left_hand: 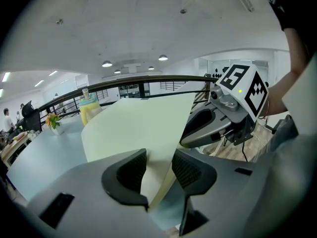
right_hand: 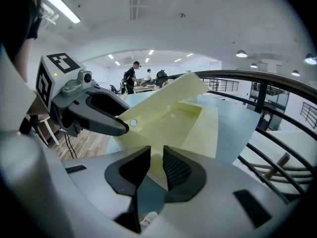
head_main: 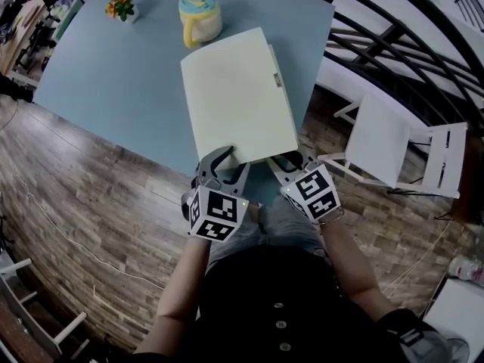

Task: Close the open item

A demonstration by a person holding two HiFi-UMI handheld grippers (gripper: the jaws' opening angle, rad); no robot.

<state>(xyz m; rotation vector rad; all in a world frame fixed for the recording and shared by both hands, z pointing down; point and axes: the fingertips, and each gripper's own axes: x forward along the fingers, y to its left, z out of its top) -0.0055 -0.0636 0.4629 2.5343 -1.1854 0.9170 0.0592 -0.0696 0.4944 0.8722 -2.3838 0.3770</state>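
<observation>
**A:** Where's the document case [head_main: 240, 97]?

**B:** Pale yellow, flat on the blue desk [head_main: 113, 66]; its near end reaches the desk's near edge and the rest runs toward the middle. It is not shut; from the right gripper view the lid [right_hand: 171, 95] stands tilted up off the tray, inside showing; a white snap stud [right_hand: 133, 123] sits on the lid's near part.

**A:** Left gripper [head_main: 227, 161]?

**B:** At the case's near left corner; its own view has the left gripper [left_hand: 159, 170] with jaws well apart, the lid's edge passing between them, pads not clamped on it.

**A:** Right gripper [head_main: 286, 161]?

**B:** At the near right corner; in its own view the right gripper [right_hand: 157, 167] has its jaws narrowly apart with the case's near edge in the gap; no squeeze seen.

**A:** Anything else?

**B:** Yellow-and-blue cup [head_main: 200, 13] by the far edge, just beyond the case; small potted plant [head_main: 121, 7] toward the far left corner; white chair [head_main: 393, 142] on the wood floor off the right edge.
</observation>
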